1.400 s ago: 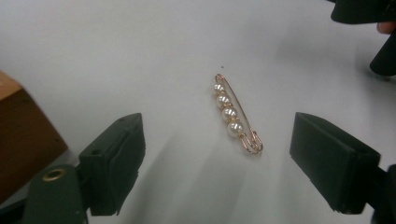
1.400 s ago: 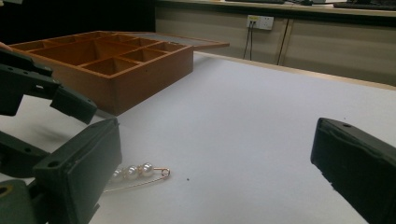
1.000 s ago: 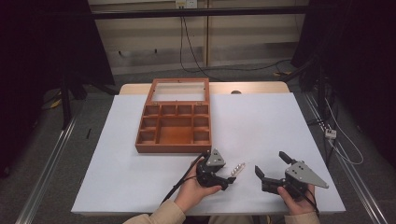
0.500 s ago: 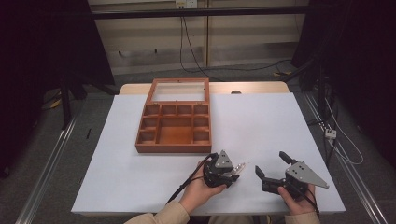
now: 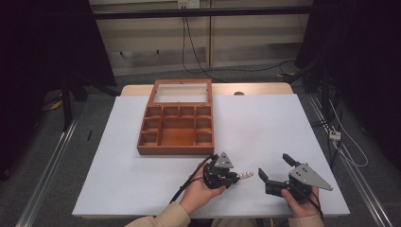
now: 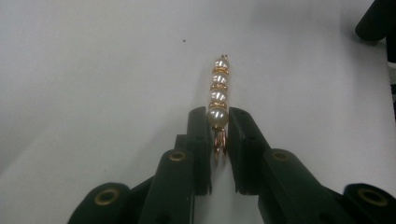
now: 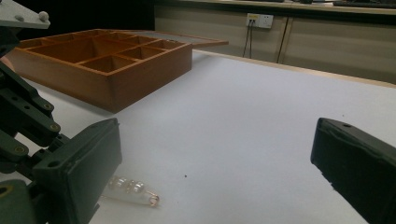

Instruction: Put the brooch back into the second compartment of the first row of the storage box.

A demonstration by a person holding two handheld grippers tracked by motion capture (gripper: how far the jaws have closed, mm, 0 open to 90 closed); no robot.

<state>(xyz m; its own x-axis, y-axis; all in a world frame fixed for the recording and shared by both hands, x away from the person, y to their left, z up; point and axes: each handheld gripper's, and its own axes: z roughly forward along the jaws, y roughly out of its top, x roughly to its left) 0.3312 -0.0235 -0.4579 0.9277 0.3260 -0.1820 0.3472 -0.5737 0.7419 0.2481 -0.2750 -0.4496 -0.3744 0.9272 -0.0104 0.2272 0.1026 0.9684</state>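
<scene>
While lying on the white counter (image 5: 265, 127): pearl pin (image 6: 218, 95)
Left gripper (image 6: 218, 135): jaws clenching around the pin's near end (gold loop between them)
Right gripper (image 5: 276, 169): jaws gaping, holding nothing
Wooden box (image 5: 177, 125): sitting farther back, lid open

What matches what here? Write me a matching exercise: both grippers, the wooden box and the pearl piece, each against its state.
Things:
1. black left gripper
2. black right gripper
3. brown wooden compartment box
4. slim pearl-and-gold bar

States:
A. lid open, compartments empty
B. jaws wide apart, holding nothing
C. lying on the white table
D. jaws closed on an end pearl

Pairs: 1-D, 2-B, 3-A, 4-C
</scene>
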